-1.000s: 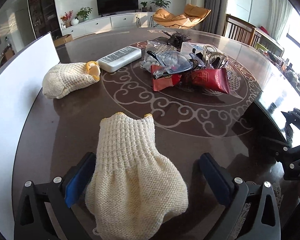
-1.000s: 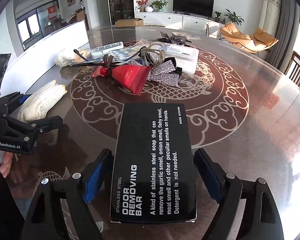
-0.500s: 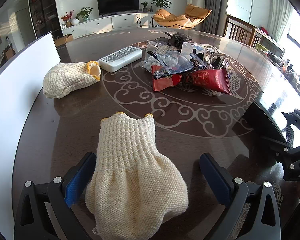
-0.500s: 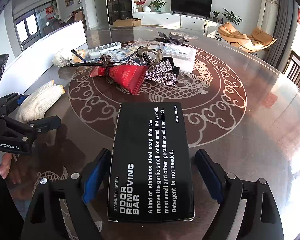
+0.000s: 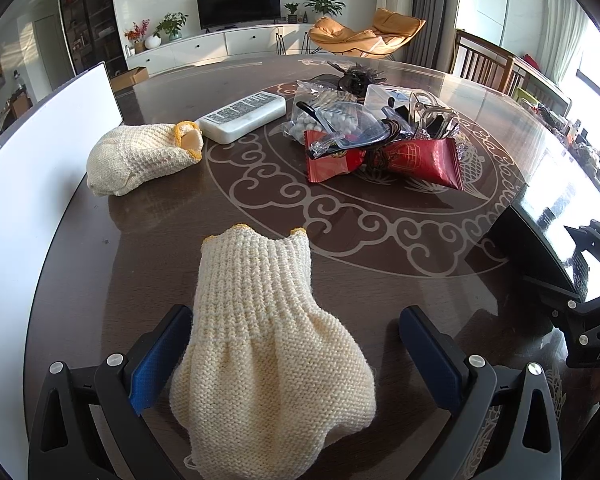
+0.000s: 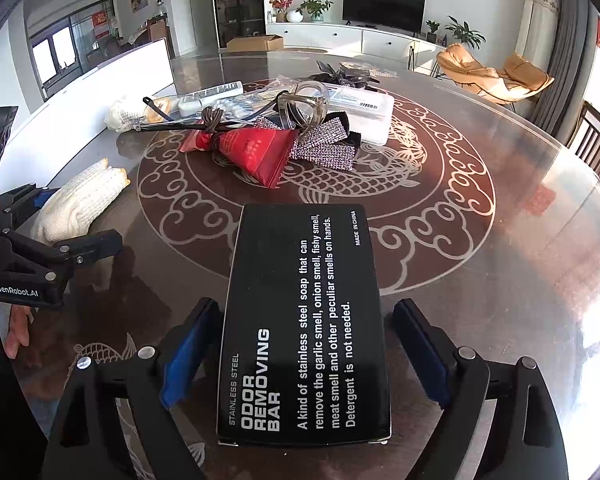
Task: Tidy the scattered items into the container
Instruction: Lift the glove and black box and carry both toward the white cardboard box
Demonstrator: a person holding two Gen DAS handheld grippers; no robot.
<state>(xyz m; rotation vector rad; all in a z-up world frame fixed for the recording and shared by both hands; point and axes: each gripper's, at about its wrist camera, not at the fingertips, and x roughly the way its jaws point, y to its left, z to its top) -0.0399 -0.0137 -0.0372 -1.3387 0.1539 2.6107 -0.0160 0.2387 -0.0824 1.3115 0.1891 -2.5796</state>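
The counter [image 6: 480, 264] carries everything, and its printed medallion [image 6: 432, 216] serves as landmark. At the medallion's near rim lies the black soap-bar box [image 6: 304, 320], its long axis running straight out from the right hand-held gripper [image 6: 306, 354]. That gripper's jaws, which have just been opening, stand spread either side of the box; the left pad sits about at its edge, the right pad clear. Outside the rim to the left, a cream knit glove [image 5: 260, 344] lies lengthwise between the left hand-held gripper's [image 5: 296, 356] spread jaws, unpinched. Judged from this, each gripper is already aligned; no container is clearly visible.
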